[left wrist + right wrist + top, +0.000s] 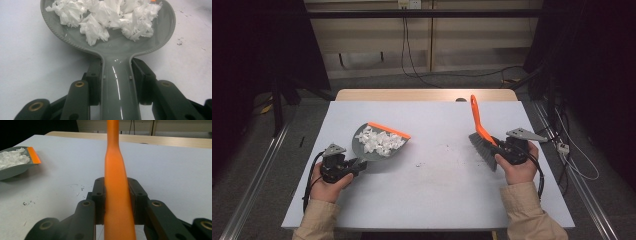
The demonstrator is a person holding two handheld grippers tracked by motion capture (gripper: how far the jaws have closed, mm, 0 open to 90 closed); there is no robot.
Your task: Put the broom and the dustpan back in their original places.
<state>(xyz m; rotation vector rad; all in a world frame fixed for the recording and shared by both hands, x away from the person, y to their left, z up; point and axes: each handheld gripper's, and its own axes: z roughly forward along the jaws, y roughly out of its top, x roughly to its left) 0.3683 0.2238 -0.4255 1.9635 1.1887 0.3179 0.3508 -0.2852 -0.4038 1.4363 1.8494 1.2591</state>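
Dustpan [379,145] in left claw [116,75], brush [480,135] in right claw [117,195].

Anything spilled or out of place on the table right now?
Mostly tidy: the white paper scraps all sit inside the grey dustpan. The only oddity is a few dark specks left on the table between dustpan and brush.

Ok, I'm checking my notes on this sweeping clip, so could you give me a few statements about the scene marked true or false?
1. The left gripper is shut on the grey dustpan handle. True.
2. The dustpan is empty. False: white paper scraps lie in it.
3. The right gripper holds the orange-handled brush. True.
4. The brush bristles rest inside the dustpan. False: the brush is far off, across the white table.
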